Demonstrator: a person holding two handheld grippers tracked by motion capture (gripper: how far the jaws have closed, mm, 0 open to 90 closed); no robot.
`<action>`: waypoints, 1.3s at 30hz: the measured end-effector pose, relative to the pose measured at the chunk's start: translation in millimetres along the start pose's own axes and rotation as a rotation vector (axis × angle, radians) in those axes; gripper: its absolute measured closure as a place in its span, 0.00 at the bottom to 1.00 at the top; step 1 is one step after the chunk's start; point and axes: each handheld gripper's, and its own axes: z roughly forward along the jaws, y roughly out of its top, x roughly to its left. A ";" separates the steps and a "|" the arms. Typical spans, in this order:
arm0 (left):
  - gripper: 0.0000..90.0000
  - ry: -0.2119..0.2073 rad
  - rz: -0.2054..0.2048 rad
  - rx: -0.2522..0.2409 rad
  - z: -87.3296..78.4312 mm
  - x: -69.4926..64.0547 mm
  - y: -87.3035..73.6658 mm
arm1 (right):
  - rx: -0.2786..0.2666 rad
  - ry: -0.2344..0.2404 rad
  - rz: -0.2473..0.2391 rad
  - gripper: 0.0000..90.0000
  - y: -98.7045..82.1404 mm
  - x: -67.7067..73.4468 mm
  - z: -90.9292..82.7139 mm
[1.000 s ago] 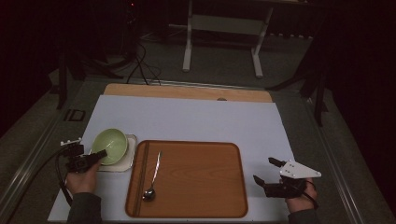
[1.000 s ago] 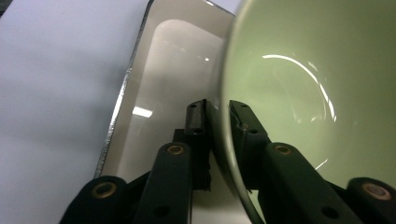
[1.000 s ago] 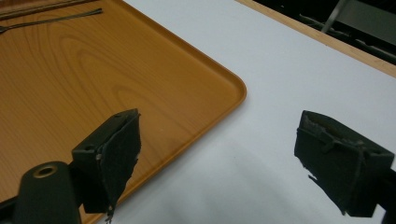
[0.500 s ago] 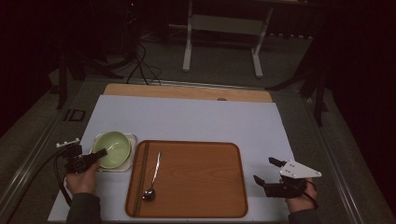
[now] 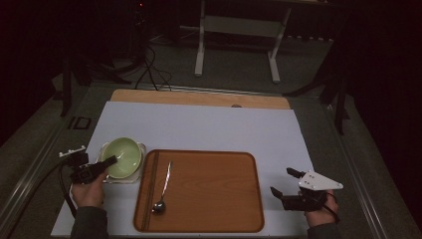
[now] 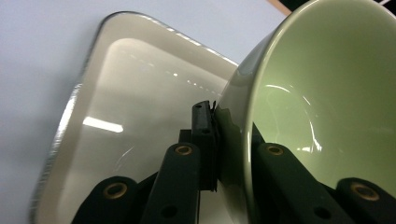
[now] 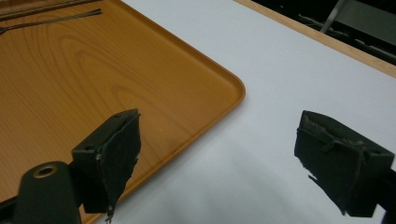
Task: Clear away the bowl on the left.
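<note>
A pale green bowl (image 5: 124, 155) (image 6: 327, 84) is over a white square dish (image 5: 119, 180) (image 6: 140, 93) at the table's left. My left gripper (image 5: 112, 160) (image 6: 229, 126) is shut on the bowl's near rim, one jaw inside and one outside; its jaws have just been closing on that rim. A metal spoon (image 5: 165, 186) (image 7: 51, 21) lies on the left part of a wooden tray (image 5: 209, 194) (image 7: 93, 70). My right gripper (image 5: 283, 182) (image 7: 233, 154) hovers open over the white mat just right of the tray, with nothing between its fingers.
A white mat (image 5: 209, 127) covers the tabletop, with a wooden edge strip (image 5: 199, 98) along the far side. Beyond the table stand a metal frame (image 5: 236, 45) and cables (image 5: 149, 69) on a dark floor.
The left gripper and the green bowl have shifted slightly to the right, and the bowl has come lower over the white dish. The right gripper has not moved.
</note>
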 end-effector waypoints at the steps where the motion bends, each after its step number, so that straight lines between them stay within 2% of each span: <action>1: 0.94 -0.004 0.007 0.001 -0.7 -2.0 0.6 | 0.000 0.000 0.000 0.16 0.0 -0.1 0.0; 5: 0.94 -0.009 0.053 -0.011 -4.7 -12.8 2.9 | 0.000 0.000 0.000 0.16 -0.1 -0.1 0.0; 9: 0.94 -0.042 0.069 -0.016 -6.6 -22.2 3.6 | 0.000 0.001 -0.002 0.16 -0.1 -0.1 0.1; 12: 0.94 -0.050 0.092 -0.018 -7.9 -30.1 4.2 | 0.000 0.001 -0.002 0.16 -0.1 -0.1 0.0; 18: 0.94 -0.078 0.111 -0.022 -10.0 -41.6 4.2 | -0.001 0.000 -0.003 0.16 -0.3 -0.4 -0.2; 25: 0.94 -0.103 0.133 -0.017 -11.6 -53.6 2.9 | -0.002 0.000 -0.003 0.16 -0.2 -0.4 -0.4; 39: 0.94 -0.150 0.209 0.022 -7.6 -84.9 -6.3 | -0.005 0.000 -0.004 0.16 -0.4 -0.8 -0.6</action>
